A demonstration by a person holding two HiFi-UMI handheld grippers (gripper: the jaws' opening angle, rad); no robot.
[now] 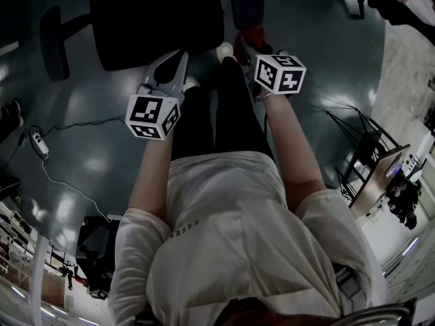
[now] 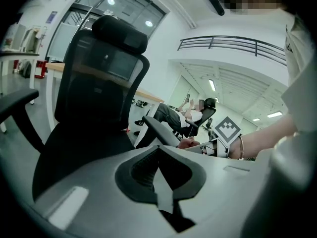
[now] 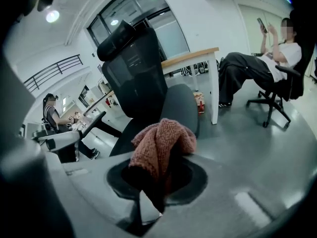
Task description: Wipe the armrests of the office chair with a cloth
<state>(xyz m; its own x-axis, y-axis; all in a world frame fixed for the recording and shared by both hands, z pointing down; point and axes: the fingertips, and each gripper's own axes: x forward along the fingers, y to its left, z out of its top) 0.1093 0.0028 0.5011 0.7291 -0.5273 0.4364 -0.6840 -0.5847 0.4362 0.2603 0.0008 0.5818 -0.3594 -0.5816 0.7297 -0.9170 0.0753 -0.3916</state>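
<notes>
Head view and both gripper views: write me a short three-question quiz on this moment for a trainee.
1. True or false: the left gripper holds the cloth.
2. The right gripper is: A) open and empty; B) shut on the cloth; C) out of view.
3. Which piece of furniture stands in front of both grippers?

Key: 1 false, its jaws are together with nothing between them. 2 B. 3 the office chair.
</notes>
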